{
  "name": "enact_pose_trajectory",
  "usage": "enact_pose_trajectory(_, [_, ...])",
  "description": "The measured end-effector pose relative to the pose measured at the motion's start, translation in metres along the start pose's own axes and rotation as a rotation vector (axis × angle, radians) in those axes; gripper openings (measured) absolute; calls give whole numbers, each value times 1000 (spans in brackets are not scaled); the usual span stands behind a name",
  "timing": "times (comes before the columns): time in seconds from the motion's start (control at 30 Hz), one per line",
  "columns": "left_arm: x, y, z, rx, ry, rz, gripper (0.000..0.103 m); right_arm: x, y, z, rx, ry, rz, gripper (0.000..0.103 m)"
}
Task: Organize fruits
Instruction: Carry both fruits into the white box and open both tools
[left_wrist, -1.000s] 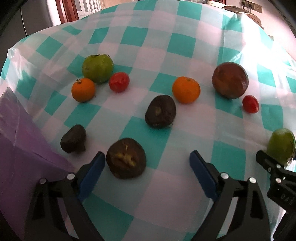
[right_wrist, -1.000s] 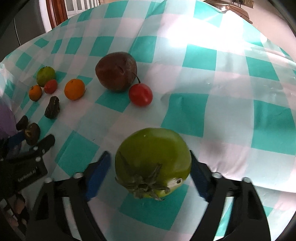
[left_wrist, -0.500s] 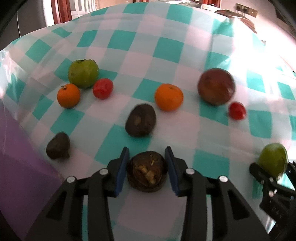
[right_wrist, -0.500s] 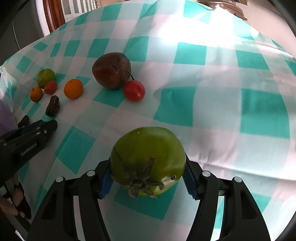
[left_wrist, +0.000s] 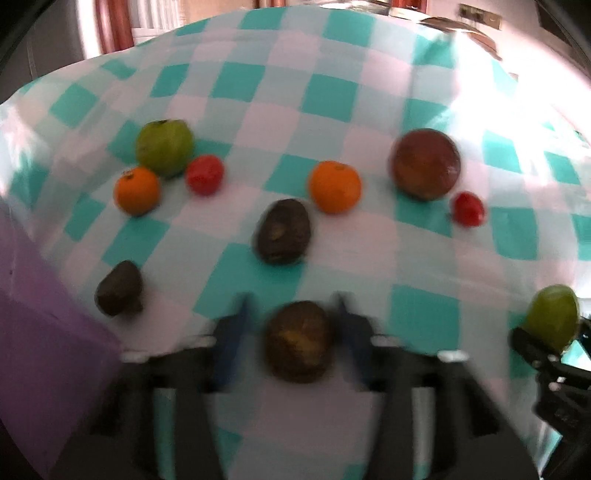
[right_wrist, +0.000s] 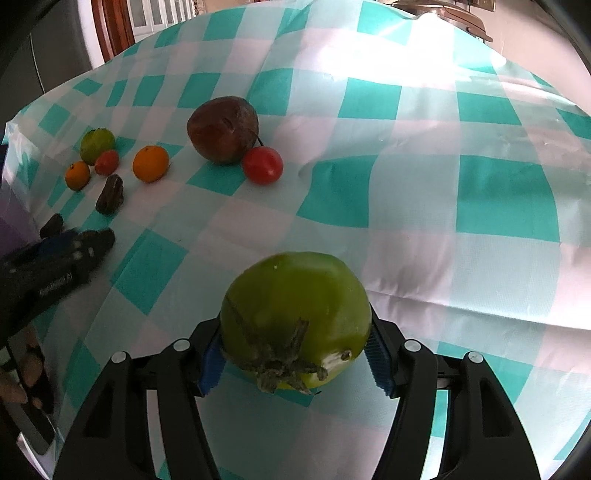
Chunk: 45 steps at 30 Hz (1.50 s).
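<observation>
In the blurred left wrist view my left gripper (left_wrist: 295, 334) is shut on a dark brown wrinkled fruit (left_wrist: 297, 341), its blue pads (left_wrist: 232, 339) tight against both sides. In the right wrist view my right gripper (right_wrist: 295, 356) is shut on a big green fruit (right_wrist: 295, 314), stalk towards the camera. That green fruit (left_wrist: 552, 317) also shows at the right edge of the left view. The left gripper (right_wrist: 55, 262) appears at the left of the right view.
On the teal-and-white checked cloth (left_wrist: 332, 96) lie a green fruit (left_wrist: 164, 147), two oranges (left_wrist: 136, 190) (left_wrist: 335, 186), two red tomatoes (left_wrist: 205, 174) (left_wrist: 468, 208), a large red-brown fruit (left_wrist: 424, 164) and two dark fruits (left_wrist: 282, 230) (left_wrist: 118, 288). A purple surface (left_wrist: 37, 332) borders the left.
The left jaws went from wide open beside the dark brown fruit to shut on it. The right jaws closed onto the green fruit, and both hold their grip.
</observation>
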<state>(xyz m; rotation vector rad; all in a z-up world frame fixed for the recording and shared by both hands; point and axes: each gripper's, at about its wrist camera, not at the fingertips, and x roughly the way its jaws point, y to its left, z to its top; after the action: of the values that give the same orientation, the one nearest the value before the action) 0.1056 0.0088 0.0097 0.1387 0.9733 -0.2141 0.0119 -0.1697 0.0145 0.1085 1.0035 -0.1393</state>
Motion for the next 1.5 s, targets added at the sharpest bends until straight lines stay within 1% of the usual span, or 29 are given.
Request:
enact_pose_trajectory(0.03, [-2,0,-1,-12,13,-27,40,-1,-1,-1,8,8,1,62])
enact_pose_trajectory(0.07, [-4,-2,-2,-15,27,-32,40,-2,-1,-1,13,17,1,62])
enact_pose_trajectory(0.13, [-8,-4,-4,-24,76,-18,39,-5,-2,-1,29,59,9,62])
enact_pose_trajectory(0.23, [-25,-6,1,-65,137,-17,39,-12,-2,-2,76,135,50,62])
enact_pose_trajectory(0.37, [-61,-16,10,-27,146,20,39,-32,1,-4,115,199,104,62])
enact_pose_trajectory(0.43, [-78,-17,14,-8,151,39,40,-47,5,-2,120,216,133,62])
enact_pose_trajectory(0.5, [-97,-14,17,-9,147,46,40,-64,11,2,97,213,153,62])
enact_pose_trajectory(0.6, [-132,-1,15,-27,142,52,40,-99,29,12,30,187,195,62])
enact_pose_trajectory(0.67, [-157,13,12,-43,138,66,40,-123,46,20,-13,157,240,62])
enact_pose_trajectory(0.73, [-181,30,4,-54,122,108,40,-143,67,27,-74,126,280,62])
enact_pose_trajectory(0.83, [-209,59,-6,-103,98,158,40,-164,104,35,-165,88,340,62])
enact_pose_trajectory(1.03, [-247,124,-29,-220,91,262,40,-196,178,42,-340,60,442,62])
enact_pose_trajectory(1.07, [-251,135,-33,-242,93,277,40,-198,184,43,-355,59,451,62])
enact_pose_trajectory(1.2, [-257,166,-47,-293,103,309,40,-203,228,47,-441,55,488,62])
enact_pose_trajectory(1.3, [-259,191,-57,-326,116,320,40,-195,252,49,-473,70,499,62])
enact_pose_trajectory(1.5, [-247,225,-63,-341,146,300,40,-179,296,57,-513,99,499,62])
